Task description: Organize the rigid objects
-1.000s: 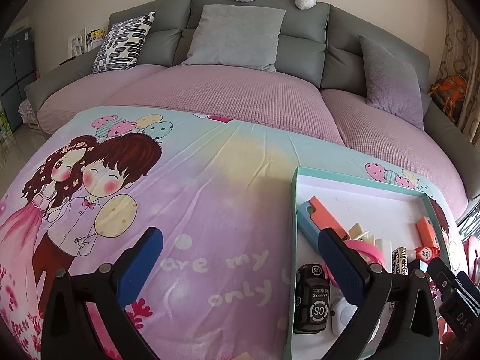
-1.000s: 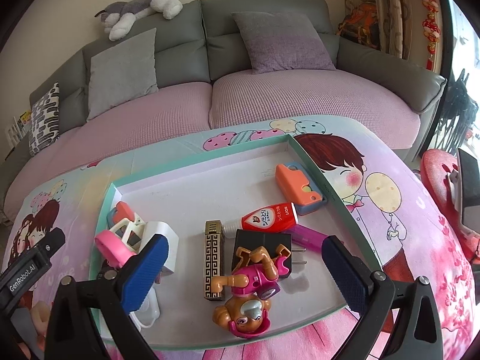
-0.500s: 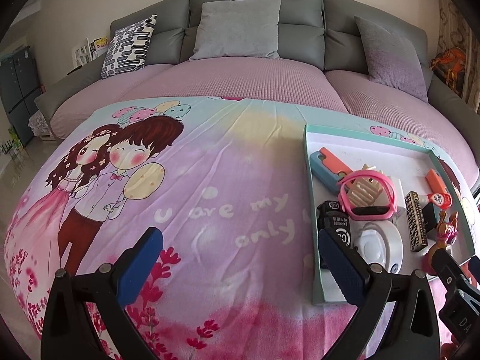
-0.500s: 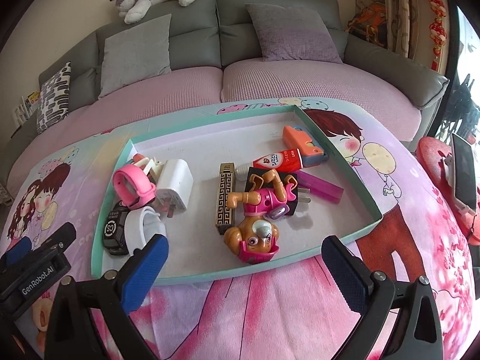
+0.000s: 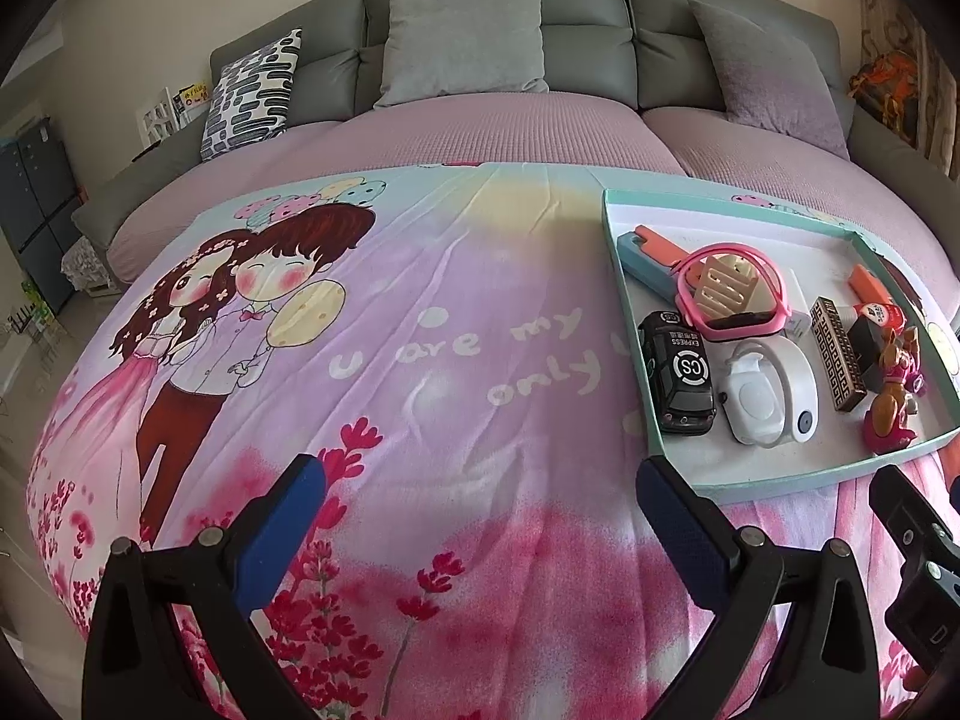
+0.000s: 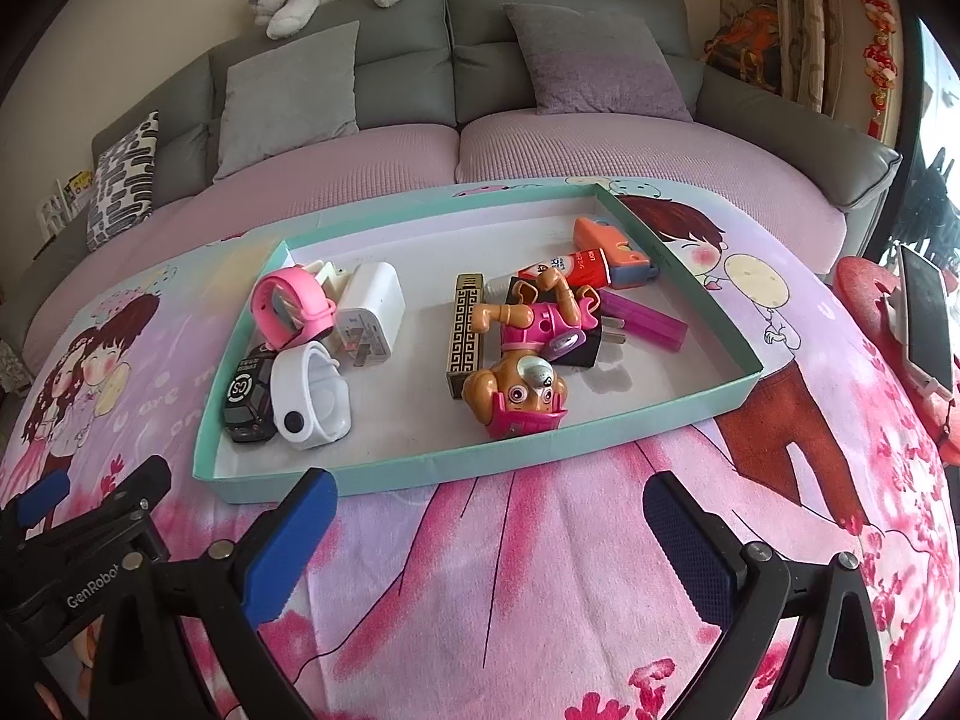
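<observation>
Right wrist view: tray (image 6: 420, 468) lies just beyond spread, empty right hand-held gripper (image 6: 489, 531).

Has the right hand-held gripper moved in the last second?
Yes. The right hand-held gripper has pulled back toward the person: the tray's near rim now lies beyond its fingertips.

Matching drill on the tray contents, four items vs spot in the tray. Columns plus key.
Seen from the right wrist camera.
1. toy dog
2. black toy car
3. pink watch
4. orange cutter

A. far right corner
B. near left corner
C. near rim, middle
D. far left, by the white charger

Pairs: 1-C, 2-B, 3-D, 4-A
</observation>
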